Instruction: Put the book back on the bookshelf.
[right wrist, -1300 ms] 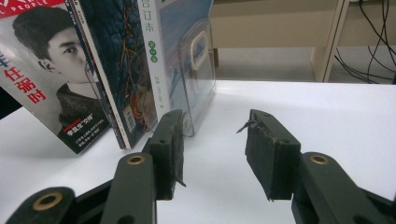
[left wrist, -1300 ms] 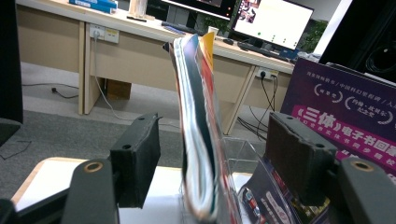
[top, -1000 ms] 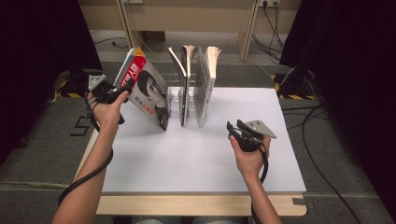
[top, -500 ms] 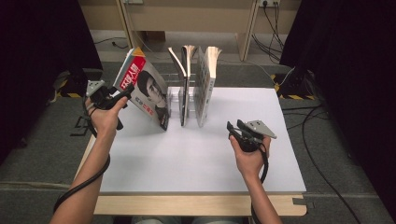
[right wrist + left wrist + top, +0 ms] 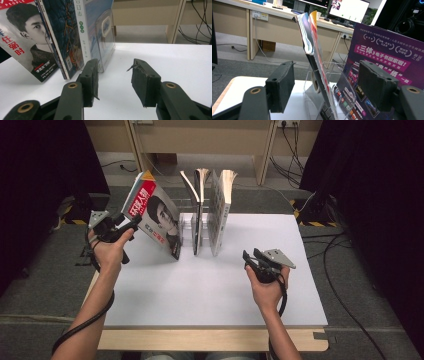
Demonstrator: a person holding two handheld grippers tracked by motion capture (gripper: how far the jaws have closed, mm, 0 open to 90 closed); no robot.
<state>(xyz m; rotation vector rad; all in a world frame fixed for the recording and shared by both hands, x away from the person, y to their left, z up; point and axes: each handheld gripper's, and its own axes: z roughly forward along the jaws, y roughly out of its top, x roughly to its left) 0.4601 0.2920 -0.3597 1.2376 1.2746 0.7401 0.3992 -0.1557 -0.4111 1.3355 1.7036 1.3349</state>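
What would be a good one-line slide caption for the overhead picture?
Two hand-held grippers, left gripper beside a leaning magazine and right gripper open above the white table.

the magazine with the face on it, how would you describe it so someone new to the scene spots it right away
Start at the white table and go to the clear rack of upright books at its far edge. The magazine is the leftmost item there, beside the left gripper. Unlike its upright neighbours, it tilts out to the left, and its cover shows a portrait with a red band along the top.
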